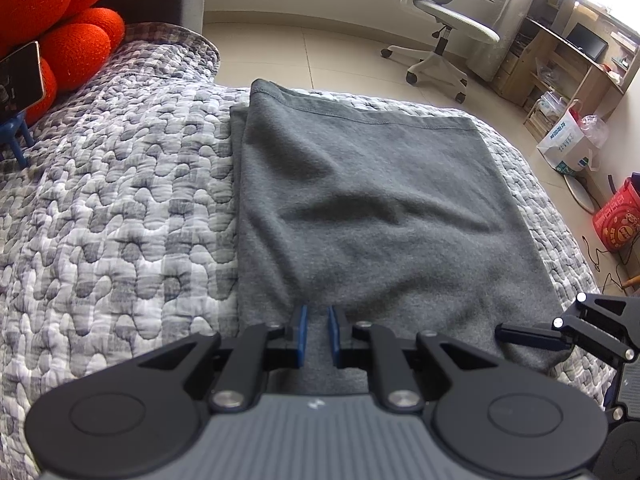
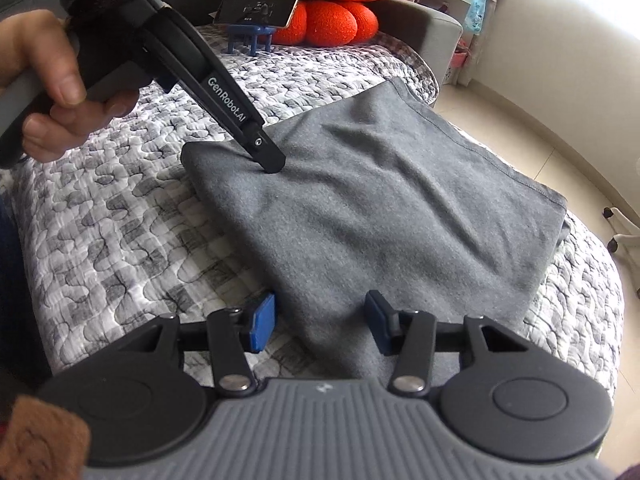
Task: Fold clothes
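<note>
Left gripper (image 1: pixel 318 330) nearly closed, right gripper (image 2: pixel 318 326) spread.

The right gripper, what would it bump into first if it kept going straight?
Most likely the gray garment: the right gripper is open over its near edge, pointing along the cloth. Depth is hard to judge here.

Upper left of the right wrist view: the left gripper (image 2: pixel 269 162) bears white lettering "GenRobot.AI" along its arm. Its handle carries a larger mark ending "AS", with small print beneath, possibly "data acquisition system", too blurred to confirm.
</note>
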The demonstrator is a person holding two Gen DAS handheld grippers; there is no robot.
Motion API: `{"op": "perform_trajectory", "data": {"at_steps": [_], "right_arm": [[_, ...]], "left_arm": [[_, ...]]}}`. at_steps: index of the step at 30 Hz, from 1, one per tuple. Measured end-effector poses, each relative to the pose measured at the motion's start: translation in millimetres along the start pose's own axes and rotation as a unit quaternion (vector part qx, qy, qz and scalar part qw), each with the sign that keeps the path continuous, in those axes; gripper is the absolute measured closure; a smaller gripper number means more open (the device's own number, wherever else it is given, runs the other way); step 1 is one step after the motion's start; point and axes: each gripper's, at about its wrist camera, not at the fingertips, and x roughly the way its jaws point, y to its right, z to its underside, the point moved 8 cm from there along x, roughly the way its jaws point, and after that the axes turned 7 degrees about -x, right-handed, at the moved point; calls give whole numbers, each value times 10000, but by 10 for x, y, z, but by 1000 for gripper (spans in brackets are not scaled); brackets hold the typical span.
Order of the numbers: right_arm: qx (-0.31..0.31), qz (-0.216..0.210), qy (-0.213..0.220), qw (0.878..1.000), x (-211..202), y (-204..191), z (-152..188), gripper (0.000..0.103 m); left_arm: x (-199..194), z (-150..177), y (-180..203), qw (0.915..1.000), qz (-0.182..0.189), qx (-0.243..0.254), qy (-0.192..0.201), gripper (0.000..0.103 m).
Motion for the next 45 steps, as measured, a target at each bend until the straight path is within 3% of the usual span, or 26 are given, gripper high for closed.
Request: {"op": "perform_trajectory", "data": {"at_steps": [3, 5, 7, 10, 17, 20, 21, 27, 31, 35, 39, 40, 45], "right_arm": [[-34, 27, 12, 10000, 12, 5, -11, 57], [-56, 32, 32, 10000, 9, 2, -31, 64], [-44, 38, 84, 9999, -25, 3, -59, 82], [-44, 85, 169, 9998, -80, 14, -105, 87], [-158, 128, 170, 9996, -89, -4, -101, 87], [-350, 188, 141, 9991, -80, -40, -77, 80], [-439, 233, 121, 9987, -67, -52, -64, 71], [-587, 284, 151, 9978, -74, -66, -64, 70], [-604, 296, 201, 9975, -96, -57, -87, 88], [-621, 309, 252, 9973, -119, -47, -110, 90], [-640, 319, 286, 9970, -130, -46, -130, 91], [-650, 321, 285, 9970, -126, -48, -133, 91], [-642, 322, 298, 9970, -113, -45, -151, 91]], "left_arm": [[6, -8, -3, 10000, 16, -16, -9, 91], [4, -13, -7, 10000, 31, -33, -15, 90], [6, -15, -8, 10000, 42, -43, -20, 90], [4, -16, -7, 10000, 52, -53, -23, 90], [7, -27, -5, 9999, 82, -71, -30, 88], [17, -23, 5, 10000, 66, -33, -23, 87], [17, -23, 8, 10000, 67, -32, -23, 86], [26, -29, 7, 10000, 75, -33, -26, 86], [23, -28, 4, 10000, 82, -21, -27, 85], [15, -27, 10, 9999, 97, 17, -30, 83], [-37, -51, 33, 9995, -79, 283, 109, 65], [-59, -71, 37, 9990, -164, 365, 201, 65], [-141, -227, 125, 9981, 304, 206, 487, 65]]}}
